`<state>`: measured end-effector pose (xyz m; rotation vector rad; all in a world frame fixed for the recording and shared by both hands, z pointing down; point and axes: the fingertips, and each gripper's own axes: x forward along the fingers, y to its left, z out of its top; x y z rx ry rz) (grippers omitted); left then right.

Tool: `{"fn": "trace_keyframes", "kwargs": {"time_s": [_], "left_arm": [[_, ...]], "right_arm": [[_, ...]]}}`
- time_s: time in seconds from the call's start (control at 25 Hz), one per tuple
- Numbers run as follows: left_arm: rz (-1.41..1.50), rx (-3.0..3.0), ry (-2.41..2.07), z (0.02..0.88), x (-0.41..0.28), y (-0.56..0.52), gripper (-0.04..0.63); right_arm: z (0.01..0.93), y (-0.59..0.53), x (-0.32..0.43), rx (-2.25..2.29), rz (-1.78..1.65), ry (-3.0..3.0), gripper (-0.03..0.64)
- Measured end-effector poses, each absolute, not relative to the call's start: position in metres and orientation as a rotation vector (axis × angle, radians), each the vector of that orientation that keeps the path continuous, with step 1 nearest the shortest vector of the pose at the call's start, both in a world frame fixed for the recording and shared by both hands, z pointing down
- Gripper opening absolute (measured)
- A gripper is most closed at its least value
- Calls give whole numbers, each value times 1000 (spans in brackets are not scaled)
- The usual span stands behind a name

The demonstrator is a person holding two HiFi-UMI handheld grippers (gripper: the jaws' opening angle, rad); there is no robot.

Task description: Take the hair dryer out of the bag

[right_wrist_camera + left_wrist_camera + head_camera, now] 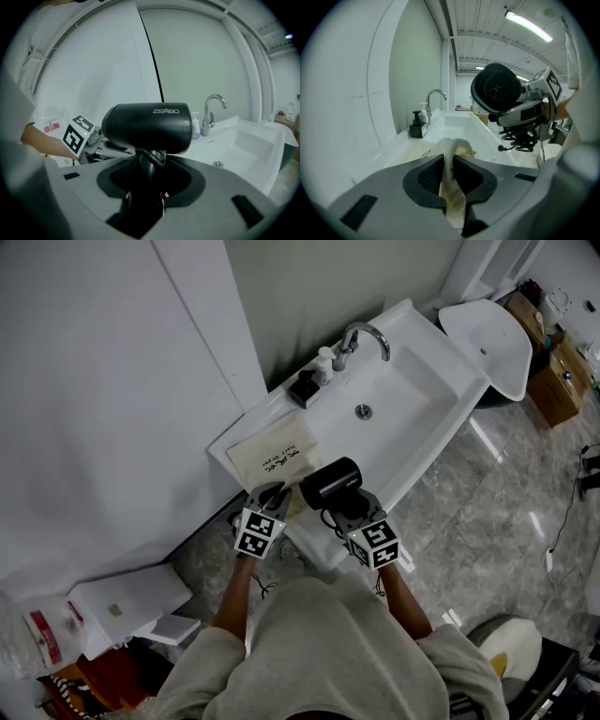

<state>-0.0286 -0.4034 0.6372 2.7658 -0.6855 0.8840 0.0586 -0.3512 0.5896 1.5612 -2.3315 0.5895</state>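
A black hair dryer (331, 480) (147, 125) (498, 89) hangs above the front of the sink counter, its barrel lying level. My right gripper (345, 504) (149, 165) is shut on its wrapped handle, below the barrel. A coiled black cord (519, 137) dangles under it. The cream cloth bag (277, 454) (450, 152) lies flat on the counter to the left of the basin, printed side up. My left gripper (272, 495) (447, 171) is shut on the bag's bunched near edge. The dryer is clear of the bag, up and to its right.
The white sink (427, 381) has a chrome tap (366, 337) and a drain (364, 412). A black soap dispenser (306, 387) (417, 125) and a small white bottle (324, 363) stand by the tap. A white wall runs along the left. Boxes and clutter lie on the floor (141, 606).
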Motion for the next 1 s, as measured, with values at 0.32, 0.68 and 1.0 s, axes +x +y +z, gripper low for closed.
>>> {"fn": "trace_keyframes", "kwargs": {"time_s": [0.32,0.68,1.0], "left_arm": [[721,2763,-677,612,-29,-398,129],[514,2809,-870,554,-45,-432,87],[414,2838,-953,513,-49,-452,20]], "right_arm": [[553,-372,84,1666,477,-2333,167],[517,-383,95,1743,379,-2375,167],[485,-399,107,1805,292,-2394,167]]}}
